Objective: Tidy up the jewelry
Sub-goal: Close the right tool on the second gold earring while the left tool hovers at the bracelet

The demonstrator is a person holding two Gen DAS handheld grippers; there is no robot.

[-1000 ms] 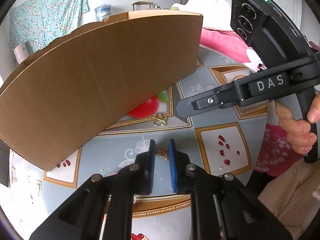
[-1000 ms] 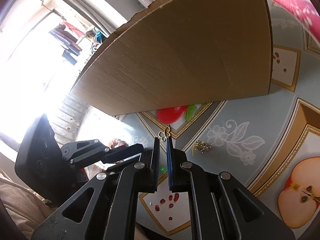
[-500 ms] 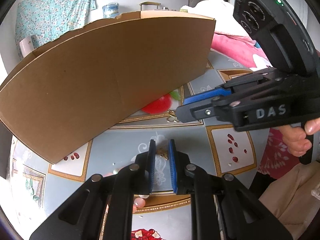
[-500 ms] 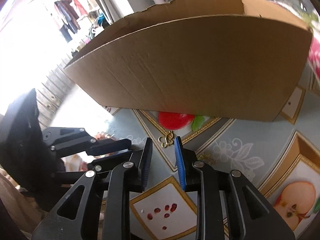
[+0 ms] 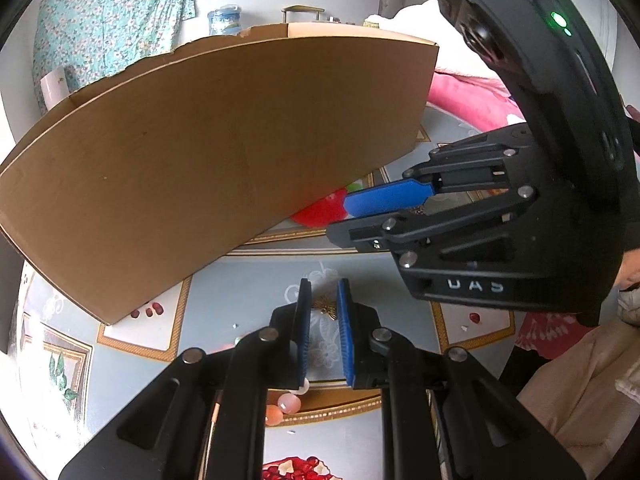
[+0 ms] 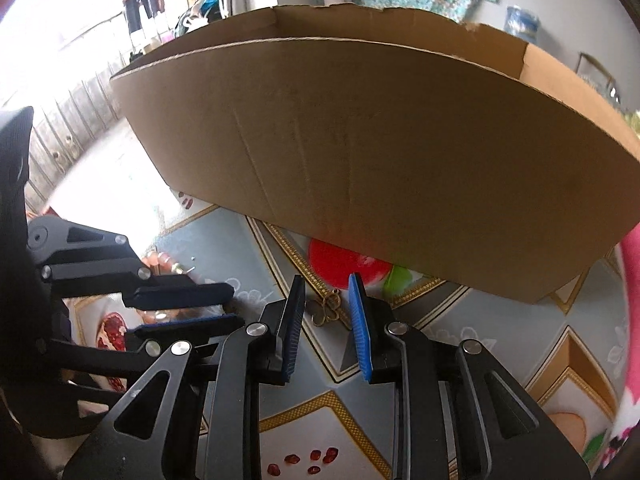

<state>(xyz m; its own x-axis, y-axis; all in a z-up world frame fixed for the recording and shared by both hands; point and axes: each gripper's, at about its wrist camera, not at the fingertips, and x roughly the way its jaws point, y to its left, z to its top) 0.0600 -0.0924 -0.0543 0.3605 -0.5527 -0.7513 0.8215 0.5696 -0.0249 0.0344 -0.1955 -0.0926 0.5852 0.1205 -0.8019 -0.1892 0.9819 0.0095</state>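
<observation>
Item 1. Right tongs [image 6: 326, 308]: lower centre of the right wrist view. Jaws parted, nothing held. Blue pads [image 6: 357, 312] stand on either side of the piece below.

Item 2. Gold clover pendant [image 6: 326, 307]: flat on the table [image 6: 500, 320], centre of the frame, directly between and just ahead of the right tongs' tips. Its long axis runs roughly along the fingers, loop end toward the cardboard box [image 6: 380, 160]. Whether a pad already touches it cannot be told. A straight close of the jaws looks enough to take it.

Item 3. Left tongs [image 5: 323, 312]: lower centre of the left wrist view. Jaws narrowly parted, gripping nothing that can be seen. A second small gold ornament [image 5: 326, 307] lies on the table between the tips, probably untouched.

Item 4. Cardboard box: fills the upper half of both views, open top, standing just behind both pieces; likely destination.

Item 5. Pink and white beads [image 5: 286, 404]: bottom centre of the left view, partly under the left tongs' frame.

Nearer hand for the pendant: right.
</observation>
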